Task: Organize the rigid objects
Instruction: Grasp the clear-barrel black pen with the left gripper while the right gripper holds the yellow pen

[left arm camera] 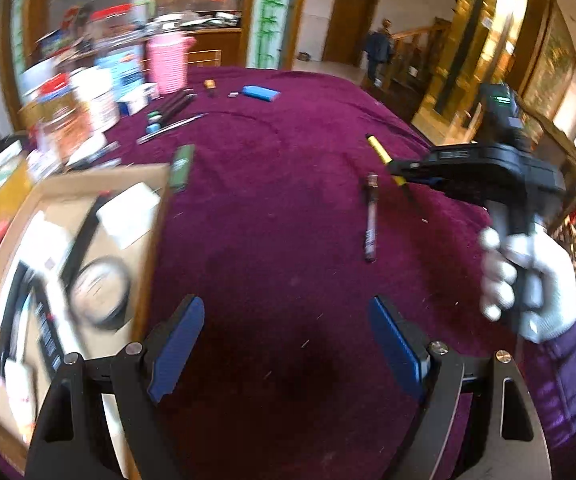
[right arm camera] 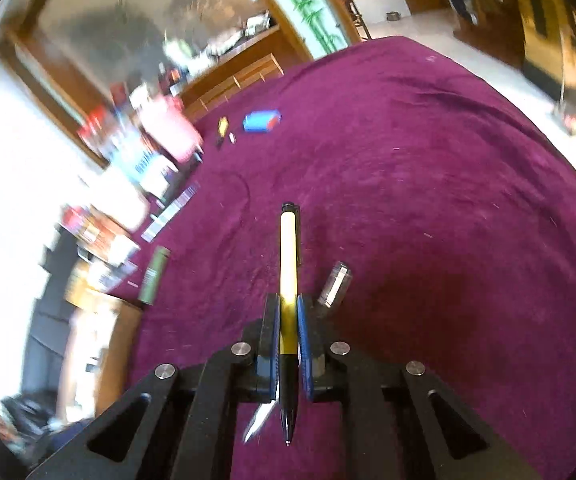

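Observation:
My right gripper is shut on a yellow and black pen, which sticks out forward past the pads with its tip pointing back toward the camera. In the left wrist view that gripper is on the right in a white-gloved hand, carrying the pen above the purple cloth. My left gripper stands open over bare cloth, nothing between its blue pads. A dark pen lies on the cloth ahead of it. A cardboard box holding several items sits to its left.
A green tube lies by the box corner. A clear-capped pen lies beside the right fingers. Farther back are a blue box, a small yellow item and a pink container among blurred clutter along the left edge.

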`<state>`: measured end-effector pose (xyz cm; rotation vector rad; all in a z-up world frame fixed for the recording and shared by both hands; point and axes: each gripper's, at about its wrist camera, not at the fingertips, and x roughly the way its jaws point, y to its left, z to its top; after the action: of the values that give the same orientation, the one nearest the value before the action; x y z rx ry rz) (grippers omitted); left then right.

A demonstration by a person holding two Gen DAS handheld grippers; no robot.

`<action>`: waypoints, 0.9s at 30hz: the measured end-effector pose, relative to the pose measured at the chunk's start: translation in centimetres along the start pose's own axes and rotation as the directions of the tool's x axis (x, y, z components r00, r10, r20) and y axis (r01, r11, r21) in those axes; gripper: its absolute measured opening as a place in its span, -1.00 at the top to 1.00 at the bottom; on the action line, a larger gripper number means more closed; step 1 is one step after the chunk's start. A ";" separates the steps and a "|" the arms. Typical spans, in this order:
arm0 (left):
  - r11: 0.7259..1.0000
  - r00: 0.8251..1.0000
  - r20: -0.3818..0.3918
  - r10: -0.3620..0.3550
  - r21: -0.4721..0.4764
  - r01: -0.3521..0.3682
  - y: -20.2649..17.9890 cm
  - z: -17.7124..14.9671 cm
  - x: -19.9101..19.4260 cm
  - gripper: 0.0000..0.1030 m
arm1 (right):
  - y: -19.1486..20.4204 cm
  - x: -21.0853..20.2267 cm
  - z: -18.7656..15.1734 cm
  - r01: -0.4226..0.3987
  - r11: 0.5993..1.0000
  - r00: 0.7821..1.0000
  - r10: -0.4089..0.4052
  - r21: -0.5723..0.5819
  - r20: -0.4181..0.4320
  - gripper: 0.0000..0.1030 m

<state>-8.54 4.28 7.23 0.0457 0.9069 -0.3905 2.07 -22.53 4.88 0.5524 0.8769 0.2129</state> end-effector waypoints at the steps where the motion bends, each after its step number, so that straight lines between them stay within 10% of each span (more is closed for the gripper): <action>1: 0.999 1.000 -0.005 0.002 0.036 -0.002 -1.2 0.8 1.0 -0.62 | -1.2 -1.3 -0.4 -0.053 0.998 0.998 0.052 0.037 0.027 0.83; 7: 0.989 0.999 -0.052 0.003 0.146 0.005 -5.6 4.1 7.2 -0.61 | -5.2 -3.2 -1.8 -0.156 0.978 0.985 0.142 0.139 0.101 0.82; 11: 0.979 0.994 -0.113 0.006 0.202 0.017 -7.8 5.9 11.0 0.22 | -7.0 -2.8 -2.4 -0.214 0.956 0.973 0.192 0.200 0.127 0.82; 22: 0.973 0.994 -0.106 0.019 0.230 0.006 -10.1 7.7 15.9 0.22 | -6.7 -3.0 -2.3 -0.202 0.965 0.974 0.181 0.170 0.136 0.82; 25: 0.979 0.994 -0.107 0.014 0.203 0.008 -9.3 7.9 15.5 0.83 | -6.3 -2.7 -2.3 -0.173 0.974 0.979 0.154 0.147 0.130 0.82; 27: 0.989 0.993 -0.111 -0.035 0.137 0.050 -8.1 7.9 14.9 0.83 | -6.3 -2.7 -2.5 -0.163 0.977 0.982 0.147 0.141 0.122 0.82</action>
<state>2.80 -9.45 1.62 0.1780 0.9877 -0.4949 -1.80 -28.01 1.99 0.7676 0.7458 0.2571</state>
